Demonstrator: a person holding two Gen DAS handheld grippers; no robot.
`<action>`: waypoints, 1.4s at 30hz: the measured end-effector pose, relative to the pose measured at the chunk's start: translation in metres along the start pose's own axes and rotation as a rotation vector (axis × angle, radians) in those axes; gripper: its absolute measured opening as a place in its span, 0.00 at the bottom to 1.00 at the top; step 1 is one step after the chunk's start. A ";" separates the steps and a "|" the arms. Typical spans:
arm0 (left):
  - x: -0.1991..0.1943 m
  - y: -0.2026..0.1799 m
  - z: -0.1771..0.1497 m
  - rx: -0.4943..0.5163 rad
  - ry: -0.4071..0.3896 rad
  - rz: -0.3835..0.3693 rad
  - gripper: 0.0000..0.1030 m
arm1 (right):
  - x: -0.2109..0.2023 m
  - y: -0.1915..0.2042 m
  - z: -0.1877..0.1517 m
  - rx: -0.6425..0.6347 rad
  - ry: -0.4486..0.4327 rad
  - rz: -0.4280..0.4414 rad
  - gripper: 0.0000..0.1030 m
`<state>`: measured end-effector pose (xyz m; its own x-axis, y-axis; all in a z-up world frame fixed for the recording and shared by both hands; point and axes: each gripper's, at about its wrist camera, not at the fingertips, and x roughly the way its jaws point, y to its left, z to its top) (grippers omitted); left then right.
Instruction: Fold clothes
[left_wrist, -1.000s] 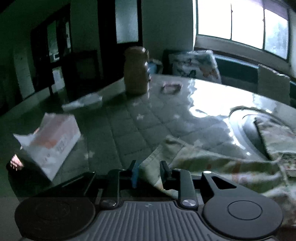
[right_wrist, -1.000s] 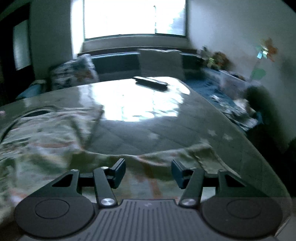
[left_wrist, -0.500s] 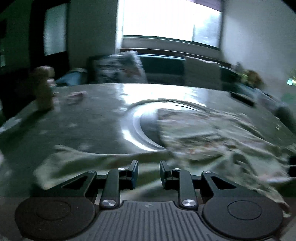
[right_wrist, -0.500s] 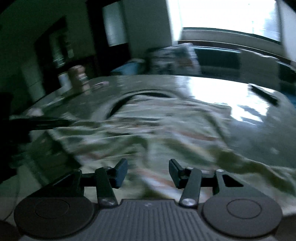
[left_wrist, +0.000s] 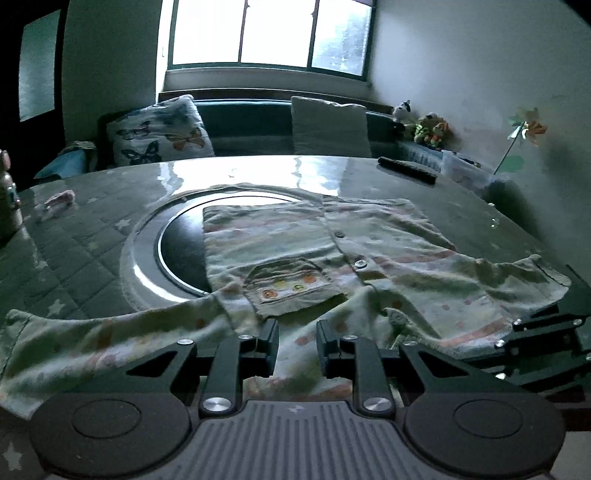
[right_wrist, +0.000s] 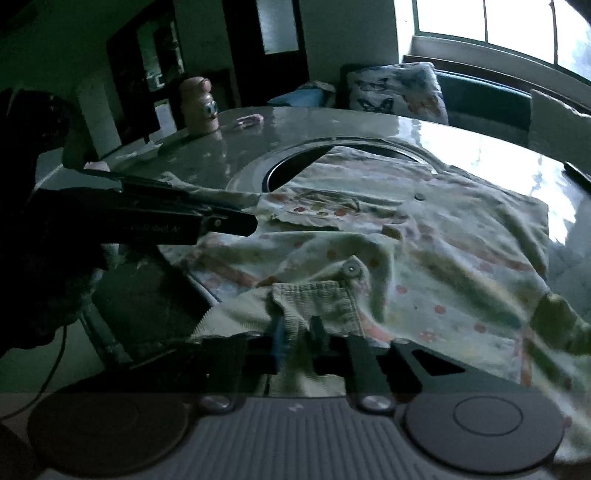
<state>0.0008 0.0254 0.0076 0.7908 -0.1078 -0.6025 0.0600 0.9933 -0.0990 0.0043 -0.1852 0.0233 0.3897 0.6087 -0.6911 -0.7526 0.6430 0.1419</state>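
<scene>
The counter (left_wrist: 92, 236) carries the shirt (left_wrist: 369, 251), spread over its round inset ring (left_wrist: 147, 258). My left tongs (left_wrist: 297, 341) hover released over its near hem. My right tongs (right_wrist: 295, 332) are clenched on the ribbed collar (right_wrist: 317, 299).

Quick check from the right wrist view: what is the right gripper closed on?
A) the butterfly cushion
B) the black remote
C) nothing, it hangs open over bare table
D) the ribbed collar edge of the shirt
D. In the right wrist view the right gripper has its fingers pinched close together on the ribbed collar edge of the shirt, with fabric bunched between them.
</scene>
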 end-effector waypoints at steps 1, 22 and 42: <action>0.002 0.000 0.001 0.002 0.001 -0.002 0.23 | -0.004 -0.002 0.001 0.009 -0.008 0.005 0.05; 0.011 -0.038 -0.023 0.115 0.061 -0.186 0.20 | -0.051 -0.025 0.009 0.111 -0.107 0.002 0.04; -0.022 -0.027 -0.033 0.104 0.002 -0.211 0.24 | -0.002 0.015 -0.007 -0.127 0.048 0.023 0.07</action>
<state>-0.0383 -0.0003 -0.0028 0.7530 -0.3135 -0.5786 0.2866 0.9477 -0.1404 -0.0112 -0.1804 0.0224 0.3482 0.5976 -0.7222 -0.8231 0.5636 0.0695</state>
